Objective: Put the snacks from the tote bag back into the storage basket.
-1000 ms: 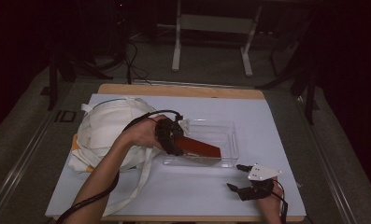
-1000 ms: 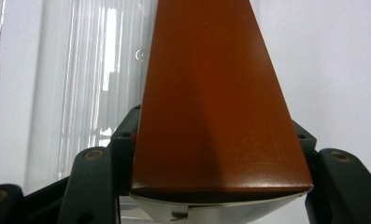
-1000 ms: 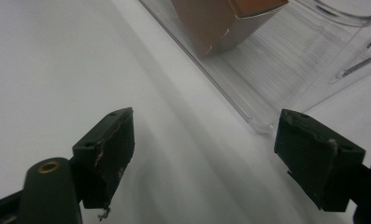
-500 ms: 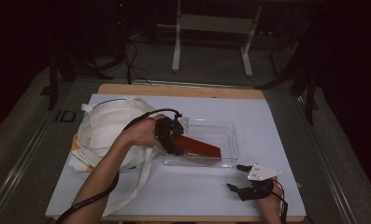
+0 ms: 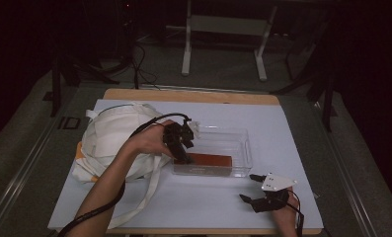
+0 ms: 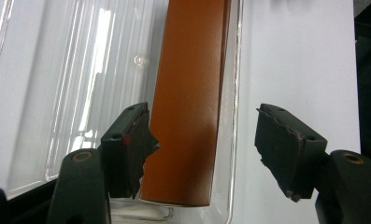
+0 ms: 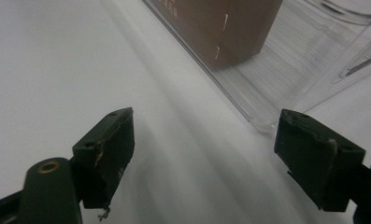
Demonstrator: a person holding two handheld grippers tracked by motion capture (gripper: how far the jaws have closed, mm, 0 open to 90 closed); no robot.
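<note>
Left gripper (image 5: 182, 157): I had it over the near left end of the clear plastic tray (image 5: 240, 148), jaws pointed down into it; in the left gripper view (image 6: 204, 154) my jaws stood apart, with a wide gap between them.
Brown box (image 6: 188, 93): it lay flat inside the tray along the near wall, long side running left to right in the high view (image 5: 208, 160). My left jaw in the left gripper view sat just at the box's edge; the other jaw stood well clear of it, out past the tray wall. I could not tell whether the near jaw touched the box.
Right gripper (image 5: 255, 190): I held it low over the white table cover (image 5: 292, 128), near the front right, apart from the tray. In the right gripper view (image 7: 204, 154) the jaws were wide apart with nothing between them, facing the tray's corner and the end of the box (image 7: 230, 28).
White bag (image 5: 114, 138): it sat bunched at the left of the tray, straps trailing toward the table's front edge, my left forearm lying across it.
</note>
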